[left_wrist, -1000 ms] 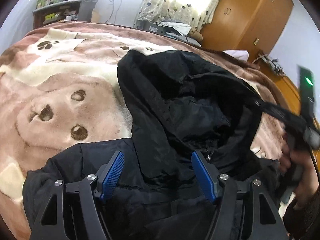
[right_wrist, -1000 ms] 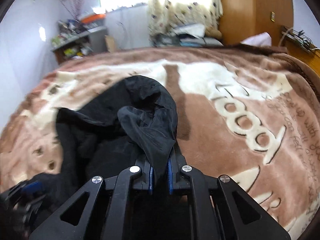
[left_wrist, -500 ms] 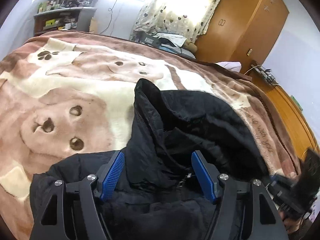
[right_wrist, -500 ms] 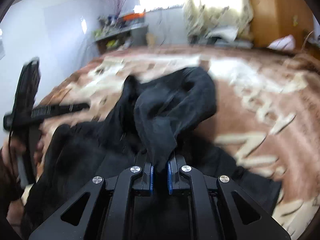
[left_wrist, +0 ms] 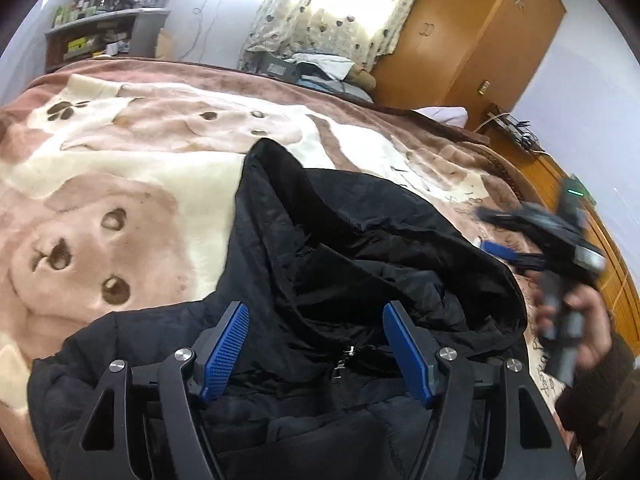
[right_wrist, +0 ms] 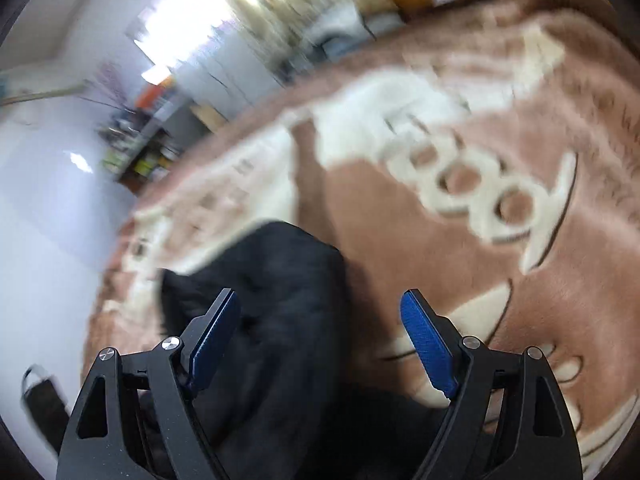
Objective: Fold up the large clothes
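Note:
A black hooded jacket (left_wrist: 360, 264) lies on the bed, its hood spread toward the far side and its zipper near my left gripper. My left gripper (left_wrist: 316, 344) is open and hovers over the collar, holding nothing. My right gripper (right_wrist: 320, 340) is open and empty above the hood's edge (right_wrist: 280, 280); that view is blurred by motion. The right gripper also shows in the left wrist view (left_wrist: 520, 240), held in a hand at the jacket's right side.
The bed carries a brown and cream puppy-print blanket (left_wrist: 120, 184). A wooden wardrobe (left_wrist: 472, 36) stands at the back right, a cluttered shelf (left_wrist: 104, 32) at the back left, and a curtained window (left_wrist: 336, 4) between them.
My right gripper has opened and let go of the hood, which now lies on the jacket. The right gripper has swung to the right. My left gripper has stayed open over the collar.

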`<control>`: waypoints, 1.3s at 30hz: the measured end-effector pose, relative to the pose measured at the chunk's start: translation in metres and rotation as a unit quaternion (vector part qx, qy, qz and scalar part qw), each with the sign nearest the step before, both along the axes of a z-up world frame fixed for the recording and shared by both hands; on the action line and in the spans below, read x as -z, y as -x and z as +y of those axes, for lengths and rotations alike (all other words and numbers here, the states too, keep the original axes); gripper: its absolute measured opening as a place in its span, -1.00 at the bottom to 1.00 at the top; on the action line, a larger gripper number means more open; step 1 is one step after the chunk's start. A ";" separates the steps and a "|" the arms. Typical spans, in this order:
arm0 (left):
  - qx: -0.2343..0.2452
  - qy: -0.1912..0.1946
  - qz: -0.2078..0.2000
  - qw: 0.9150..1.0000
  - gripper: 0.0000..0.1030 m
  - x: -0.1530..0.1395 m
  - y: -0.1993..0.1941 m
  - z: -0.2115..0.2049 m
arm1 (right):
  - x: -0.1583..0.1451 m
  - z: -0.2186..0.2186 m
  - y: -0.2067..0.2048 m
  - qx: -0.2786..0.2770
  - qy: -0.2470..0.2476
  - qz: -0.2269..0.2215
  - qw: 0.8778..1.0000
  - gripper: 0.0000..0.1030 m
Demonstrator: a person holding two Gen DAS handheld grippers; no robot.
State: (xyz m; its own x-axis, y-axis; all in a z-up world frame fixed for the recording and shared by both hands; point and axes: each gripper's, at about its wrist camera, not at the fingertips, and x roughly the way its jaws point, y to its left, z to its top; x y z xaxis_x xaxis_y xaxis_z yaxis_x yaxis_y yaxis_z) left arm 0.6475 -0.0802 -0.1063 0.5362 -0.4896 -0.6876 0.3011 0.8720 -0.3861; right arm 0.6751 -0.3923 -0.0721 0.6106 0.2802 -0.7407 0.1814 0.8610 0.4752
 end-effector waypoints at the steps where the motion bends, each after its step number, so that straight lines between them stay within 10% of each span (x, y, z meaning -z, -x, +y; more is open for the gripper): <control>1: 0.009 -0.001 0.001 1.000 0.35 0.002 -0.001 -0.002 | 0.012 0.004 -0.014 -0.015 0.004 0.021 1.000 0.61; 5: 0.014 -0.021 0.005 1.000 0.35 0.013 -0.004 -0.005 | 0.041 0.014 -0.040 -0.026 -0.016 0.069 0.997 0.43; 7: 0.018 -0.028 0.006 0.999 0.35 0.019 -0.003 -0.005 | 0.051 0.018 -0.048 -0.033 -0.046 0.082 0.995 -0.34; 10: 0.018 -0.021 0.020 0.999 0.35 0.024 -0.003 -0.002 | 0.045 0.036 -0.050 -0.057 -0.003 0.078 0.995 -0.84; 17: -0.013 -0.006 0.008 1.000 0.35 0.004 0.008 0.017 | -0.040 0.107 -0.020 -0.172 0.130 -0.052 0.975 -0.89; 23: -0.040 -0.001 -0.005 0.999 0.35 -0.024 0.029 0.041 | -0.100 0.166 0.052 -0.279 0.165 -0.158 0.933 -0.90; 34: -0.069 0.087 0.018 0.994 0.36 -0.043 0.089 0.068 | -0.108 0.199 0.164 -0.350 0.224 -0.199 0.888 -0.90; 39: -0.119 0.167 0.025 0.978 0.37 -0.034 0.122 0.088 | -0.096 0.199 0.204 -0.364 0.268 -0.190 0.872 -0.90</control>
